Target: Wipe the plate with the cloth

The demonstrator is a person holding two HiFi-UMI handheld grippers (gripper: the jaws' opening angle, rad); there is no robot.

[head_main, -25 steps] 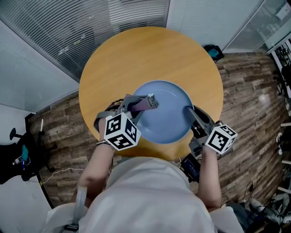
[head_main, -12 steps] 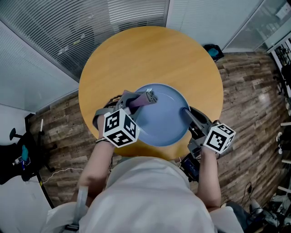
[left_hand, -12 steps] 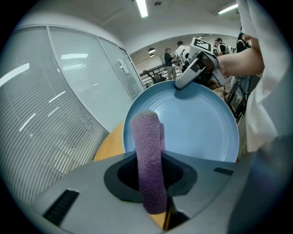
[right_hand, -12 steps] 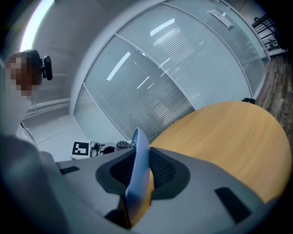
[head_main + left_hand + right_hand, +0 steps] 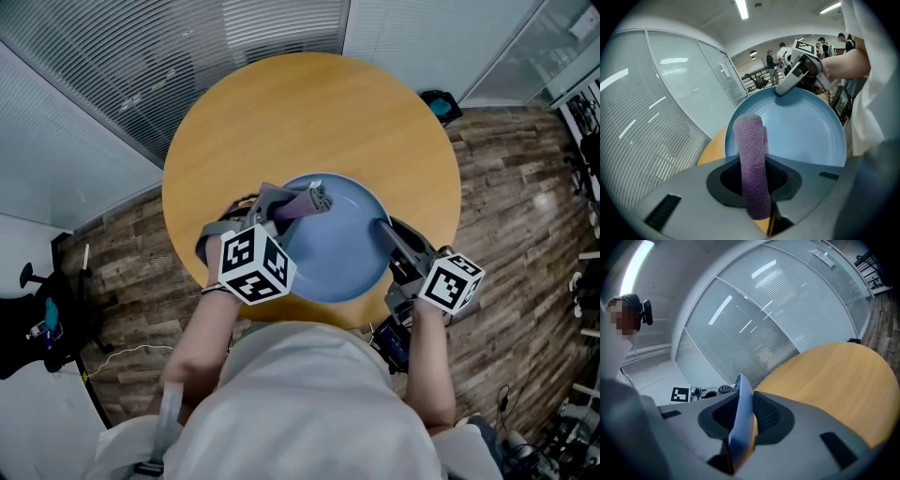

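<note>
**A:** The left hand-held gripper (image 5: pixel 752 178)?

**B:** It was clamped on the rolled cloth (image 5: pixel 750 150), whose tip lay over the plate's (image 5: pixel 337 251) far-left part. The right hand-held gripper (image 5: pixel 740 420) pinched the plate's right rim.

**A:** Anything changed?

**B:** The plate had drawn slightly nearer the person. Wiping was probably under way, though contact was unclear.

**A:** Around the plate?

**B:** A round worktop (image 5: pixel 309 112) lay beneath it, with plank floor (image 5: pixel 511 187) and blinds (image 5: pixel 178 66) beyond.

Left gripper (image 5: pixel 312 202), right gripper (image 5: pixel 382 228) (both clamped)

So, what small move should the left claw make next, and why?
Probably sweep the purple rolled cloth across the round blue plate: the left claw grips it near one rim, while the right claw clamps the opposite edge.
</note>
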